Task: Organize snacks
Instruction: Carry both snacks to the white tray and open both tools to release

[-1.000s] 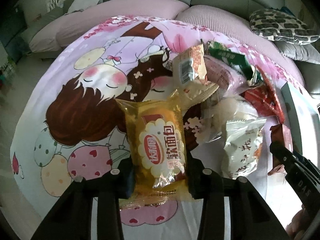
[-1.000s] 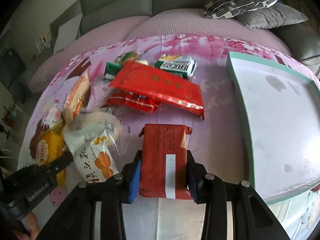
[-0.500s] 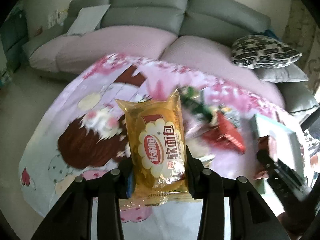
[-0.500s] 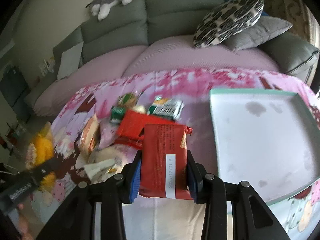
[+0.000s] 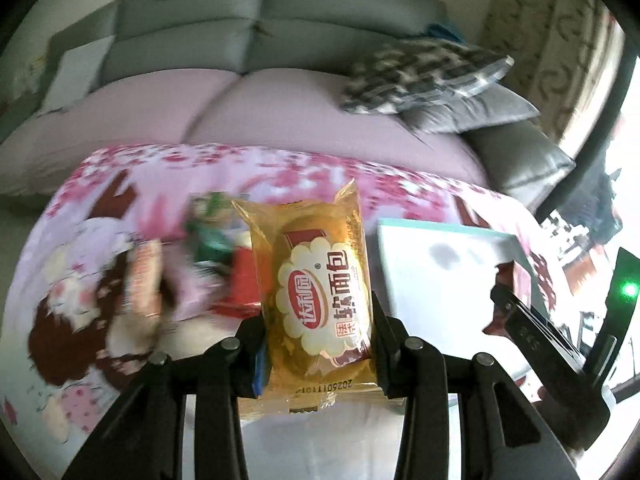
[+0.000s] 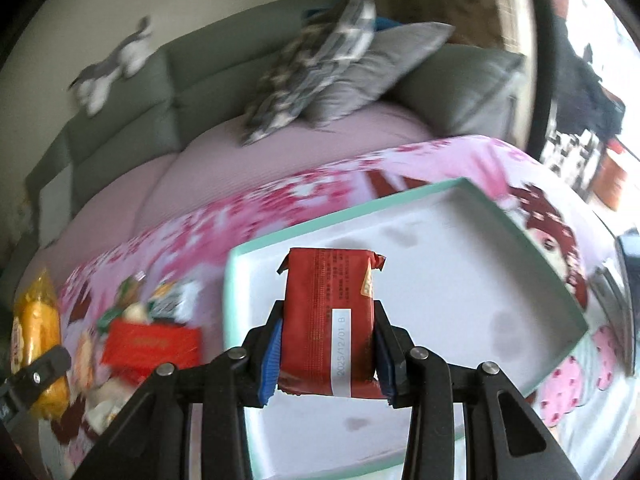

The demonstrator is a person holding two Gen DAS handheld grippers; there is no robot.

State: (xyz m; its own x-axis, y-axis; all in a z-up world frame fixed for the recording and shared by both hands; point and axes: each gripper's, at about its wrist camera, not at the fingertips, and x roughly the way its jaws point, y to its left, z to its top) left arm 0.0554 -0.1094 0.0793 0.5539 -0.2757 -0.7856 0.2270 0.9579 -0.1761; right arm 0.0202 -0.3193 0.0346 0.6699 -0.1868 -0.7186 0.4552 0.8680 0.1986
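Observation:
My left gripper (image 5: 318,340) is shut on a yellow soft-bread packet (image 5: 316,292) and holds it in the air above the table. My right gripper (image 6: 326,344) is shut on a red snack packet (image 6: 328,312) and holds it above the near left part of the white tray with a teal rim (image 6: 500,272). The tray also shows in the left wrist view (image 5: 440,264), to the right of the bread packet. A pile of loose snacks (image 6: 148,340) lies left of the tray; it is blurred in the left wrist view (image 5: 208,256).
The table carries a pink cartoon cloth (image 5: 280,176). A grey sofa with pink seat covers (image 5: 240,92) and patterned pillows (image 6: 320,56) stands behind it. My right gripper's body shows at the right edge of the left wrist view (image 5: 540,340).
Both grippers have lifted and swung right with their packets. The red packet now hangs over the tray; the bread packet has moved from over the cloth's left part toward the tray.

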